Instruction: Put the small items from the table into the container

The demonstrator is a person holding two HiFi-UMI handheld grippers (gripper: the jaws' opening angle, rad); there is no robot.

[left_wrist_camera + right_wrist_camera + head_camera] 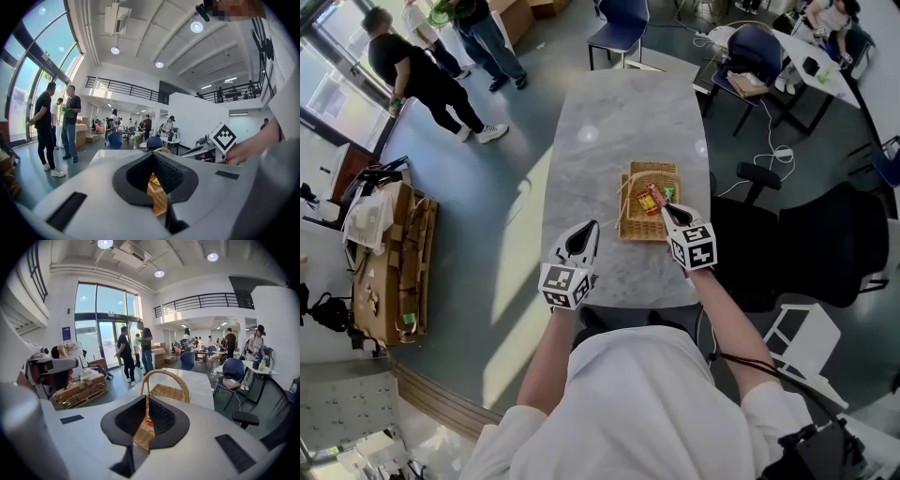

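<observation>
A wicker basket (649, 169) with a hoop handle stands on the right half of the marble table (605, 112). Red, orange and green small packets (654, 199) lie inside it. My right gripper (666, 210) hovers over the basket's near edge. In the right gripper view its jaws (147, 399) stand a narrow slit apart, empty, with the basket (168, 391) just beyond. My left gripper (592, 225) hangs over bare tabletop left of the basket. Its jaws (153, 157) are also slightly apart and empty, and the basket (157, 197) shows through the gap.
A black office chair (825, 239) stands close to the table's right side, with a white stool (802, 337) nearer me. Cardboard on a pallet (394, 272) lies on the floor at left. People (422, 75) stand at far left. Blue chairs (619, 28) and another table stand beyond.
</observation>
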